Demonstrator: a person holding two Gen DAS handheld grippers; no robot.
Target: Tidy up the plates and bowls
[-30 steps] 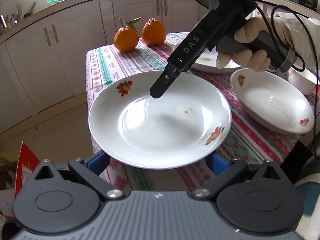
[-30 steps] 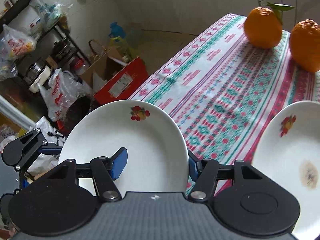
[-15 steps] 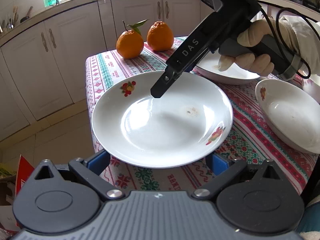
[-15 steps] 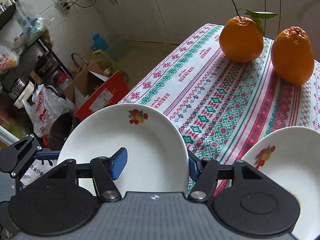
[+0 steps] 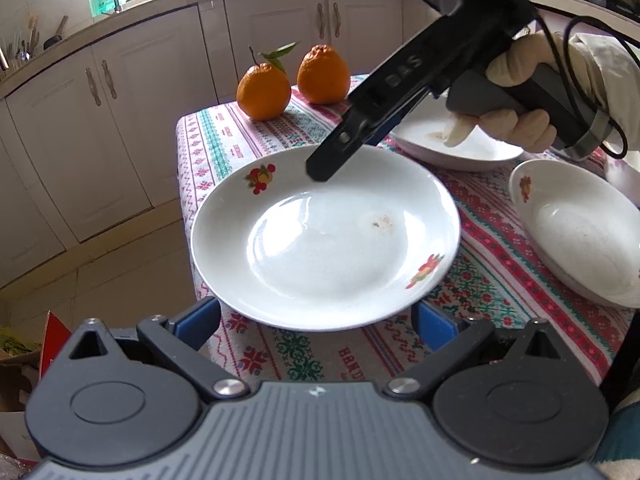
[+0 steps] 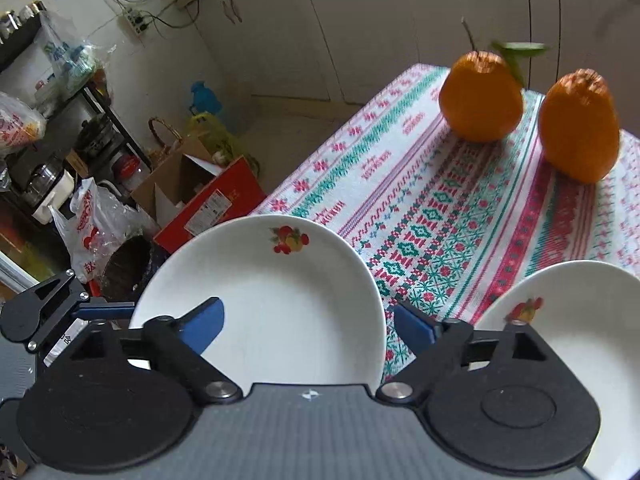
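A white plate with fruit prints is held level over the near corner of the patterned tablecloth. My left gripper stands open, its blue pads on either side of the plate's near rim, below it. My right gripper is open too, with one pad over the same plate and the other pad beside its rim; its black finger reaches over the plate's far rim. A second plate lies behind, and a white bowl sits to the right.
Two oranges stand at the table's far corner. White cupboards line the wall behind. Beyond the table's left edge, the floor holds a red box, bags and a shelf of pots.
Both grippers and the plate have shifted right, further over the table. The oranges look nearer in the right wrist view. Both jaws stay open.
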